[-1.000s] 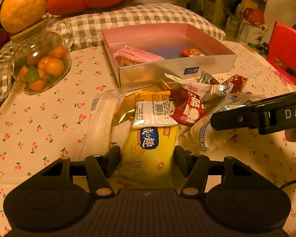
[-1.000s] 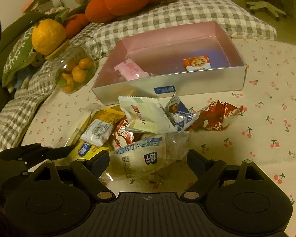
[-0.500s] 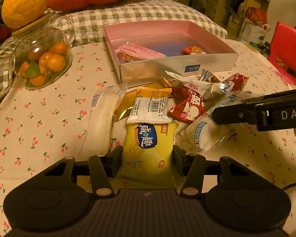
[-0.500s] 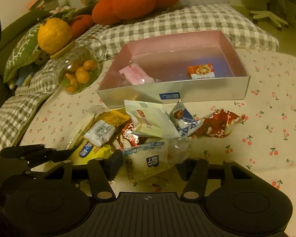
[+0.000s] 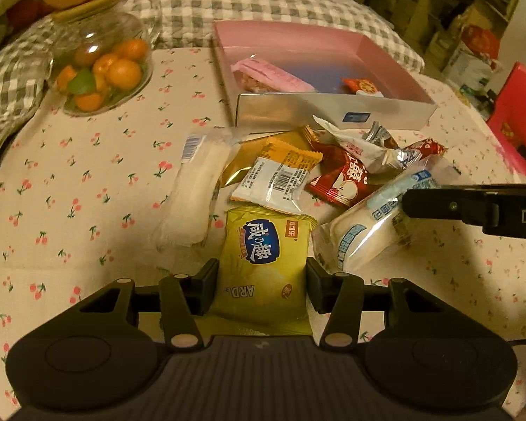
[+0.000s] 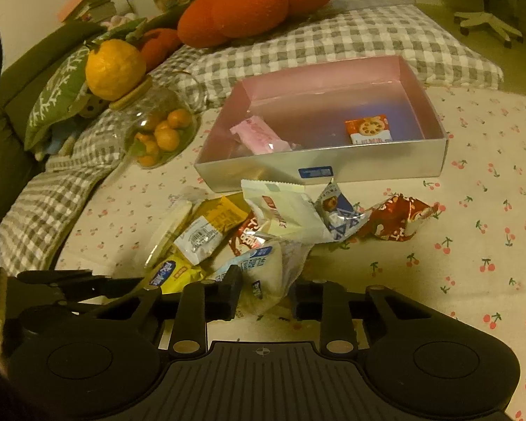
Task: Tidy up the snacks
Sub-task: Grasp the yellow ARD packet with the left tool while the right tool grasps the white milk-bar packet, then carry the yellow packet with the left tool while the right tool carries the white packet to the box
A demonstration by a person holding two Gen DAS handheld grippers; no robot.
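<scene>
Left hand-held gripper [image 5: 261, 280]: its two fingers pressed against the sides of a yellow snack packet [image 5: 264, 263], grasping it where it lay flat on the cherry-print cloth [image 5: 87, 193] of the desk.

Right hand-held gripper [image 6: 264, 294]: its fingers closed in on a clear-wrapped white bun with blue print [image 6: 263, 273], pinching the wrapper at the near end of the pile.

Snack pile: just beyond both grippers, between them and the box, lay a loose heap touching and overlapping. It held a long pale wrapped bar [image 5: 196, 193] on the left, an orange-and-white packet with a barcode [image 5: 277, 179], a gold foil packet [image 5: 249, 161] partly under it, a red packet [image 5: 343, 182], a white packet [image 6: 284, 207], a small blue-and-white foil sweet [image 6: 340, 217] and a crumpled red foil wrapper [image 6: 396, 221] off to the right.

Box [image 6: 333, 168]: silver outside, pink inside, open-topped, standing right behind the pile. A pink packet [image 6: 259, 137] lay at its left and a small orange-and-white packet [image 6: 370, 129] at its right, well apart.

Glass jar [image 6: 157, 133]: left of the box, holding small oranges, with a large yellow citrus fruit [image 6: 114, 68] sitting on its lid.

Behind: a grey checked cushion [image 6: 333, 38] and a red plush pillow [image 6: 259, 3].
</scene>
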